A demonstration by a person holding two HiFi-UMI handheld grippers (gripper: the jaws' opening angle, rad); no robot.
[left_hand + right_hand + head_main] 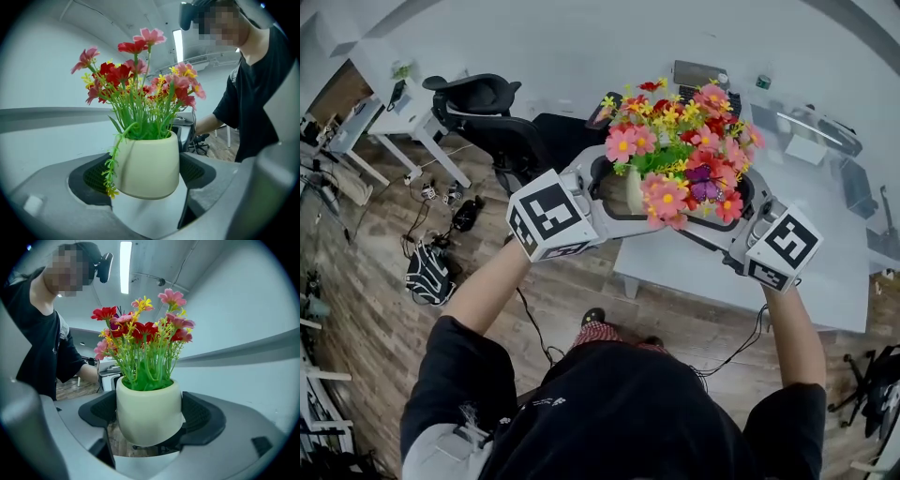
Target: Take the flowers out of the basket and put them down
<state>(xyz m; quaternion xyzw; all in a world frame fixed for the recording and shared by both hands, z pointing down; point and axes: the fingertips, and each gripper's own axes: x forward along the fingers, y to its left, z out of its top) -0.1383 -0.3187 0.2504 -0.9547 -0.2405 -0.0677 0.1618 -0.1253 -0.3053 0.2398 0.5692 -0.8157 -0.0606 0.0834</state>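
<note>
A cream pot (634, 192) of pink, red and yellow artificial flowers (684, 155) hangs in the air above the near edge of a white table (825, 272). My left gripper (605, 192) and right gripper (741, 204) clamp it from opposite sides. In the left gripper view the pot (147, 164) sits between the black pads (96, 176), touching both. The right gripper view shows the same pot (147, 411) pressed between its pads (200, 416). No basket is in view.
A black office chair (487, 103) stands at the back left, beside a white desk (394, 122). A dark bag (427, 274) and cables lie on the wooden floor. A keyboard (698, 75) and clear items rest at the table's far side.
</note>
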